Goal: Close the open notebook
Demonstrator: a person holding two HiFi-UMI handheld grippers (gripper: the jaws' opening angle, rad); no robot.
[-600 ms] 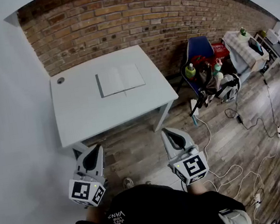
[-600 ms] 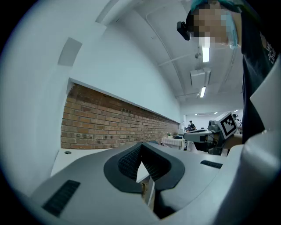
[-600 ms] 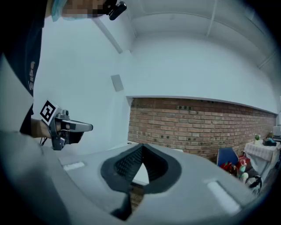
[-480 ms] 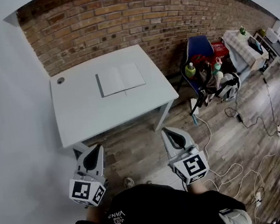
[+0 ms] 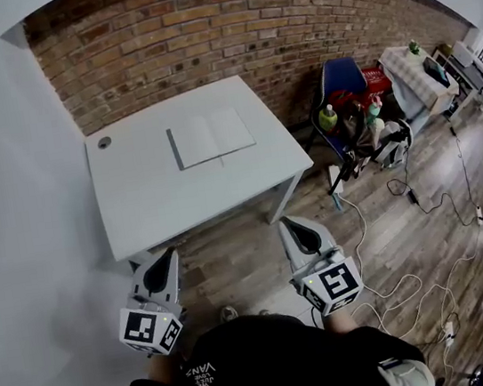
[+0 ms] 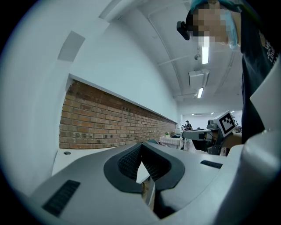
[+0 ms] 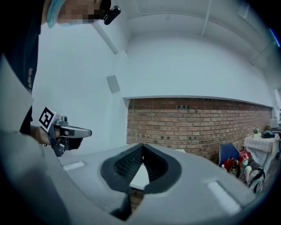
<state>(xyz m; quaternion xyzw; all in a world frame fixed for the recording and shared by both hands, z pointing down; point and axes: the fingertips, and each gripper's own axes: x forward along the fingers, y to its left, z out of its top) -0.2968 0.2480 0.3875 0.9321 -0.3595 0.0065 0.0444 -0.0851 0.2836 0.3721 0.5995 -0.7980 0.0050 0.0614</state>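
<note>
Against the frame half a second back, little differs. My left gripper point(image 5: 163, 255) and right gripper point(image 5: 287, 224) sit at the same spots low in the head view. The notebook point(image 5: 211, 136) lies where it did. Only the clutter at 2 to 3 o'clock has slid a touch in the frame.

The notebook is at 12 o'clock, open flat, both pages up, on the far half of the white table point(image 5: 144, 202). A small round fitting point(image 5: 104, 142) sits at the table's 10 o'clock corner.

The blue chair point(image 5: 342, 83) at 2 o'clock has bottles point(image 5: 328, 119) crowded about it. I cannot tell which of them stand on the seat.

I hold both grippers about level, side by side, pointing to 12 o'clock, short of the table's near edge and well apart from the notebook. Left jaws are together with nothing between them. Right jaws are also together and empty.
</note>
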